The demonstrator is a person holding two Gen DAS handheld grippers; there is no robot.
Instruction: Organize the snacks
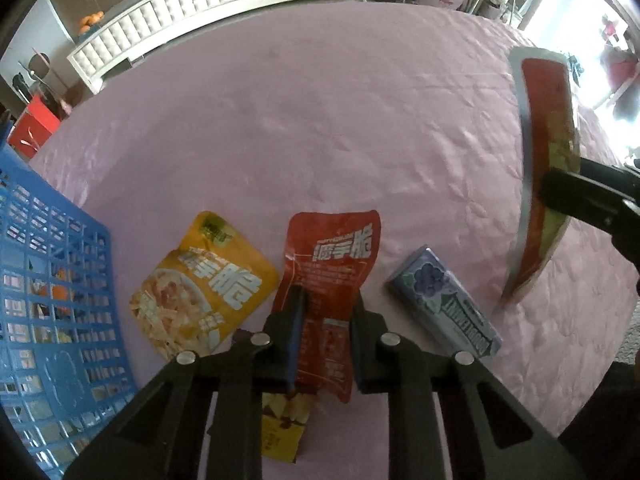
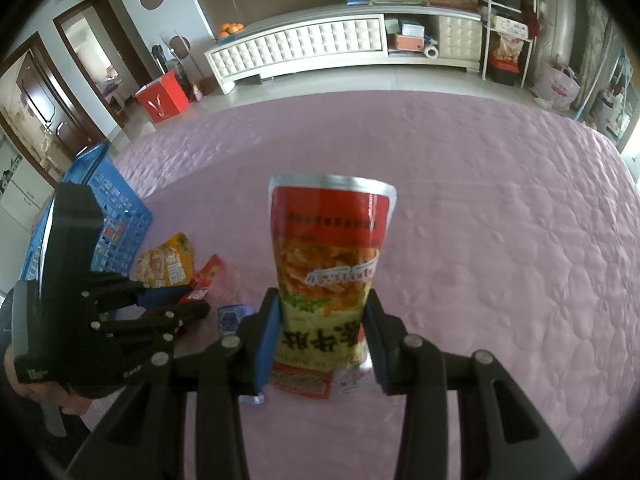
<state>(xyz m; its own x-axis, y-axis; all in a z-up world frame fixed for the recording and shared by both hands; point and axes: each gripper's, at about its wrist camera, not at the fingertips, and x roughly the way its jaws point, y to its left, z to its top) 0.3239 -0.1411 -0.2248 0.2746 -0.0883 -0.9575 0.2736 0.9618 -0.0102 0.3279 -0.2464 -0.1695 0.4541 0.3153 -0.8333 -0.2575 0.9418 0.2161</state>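
The biggest thing here is the pink quilted bedspread (image 1: 320, 120), which fills most of both views. Its whole far half is bare fabric, so there's loads of room toward the far edge, where it drops off to a tiled floor and a long white tufted cabinet (image 2: 300, 46).

Next down in size is the blue basket (image 1: 52, 300), sitting at the left side of the spread. In the left wrist view its lattice wall takes up the lower-left corner, and its rim comes just beside the yellow snack pouch (image 1: 200, 284).

All the clutter is packed along the near edge. The yellow pouch lies flat, with the red snack pouch (image 1: 332, 264) right next to it and almost touching. A blue gum pack (image 1: 444, 304) lies a bit apart to the right, and there's a gap of bare fabric between it and the red pouch.

The left tool (image 1: 326, 320) is low over the red pouch, with its fingers on either side of the pouch's lower half. They look closed in on it, but it's hard to say whether they actually pinch it. A small yellow packet (image 1: 284, 428) peeks out underneath.

The right tool (image 2: 324, 328) is clamped on a red-and-green snack bag (image 2: 332, 256), holding it upright off the spread. It's to the right of the pile, with open fabric all around.
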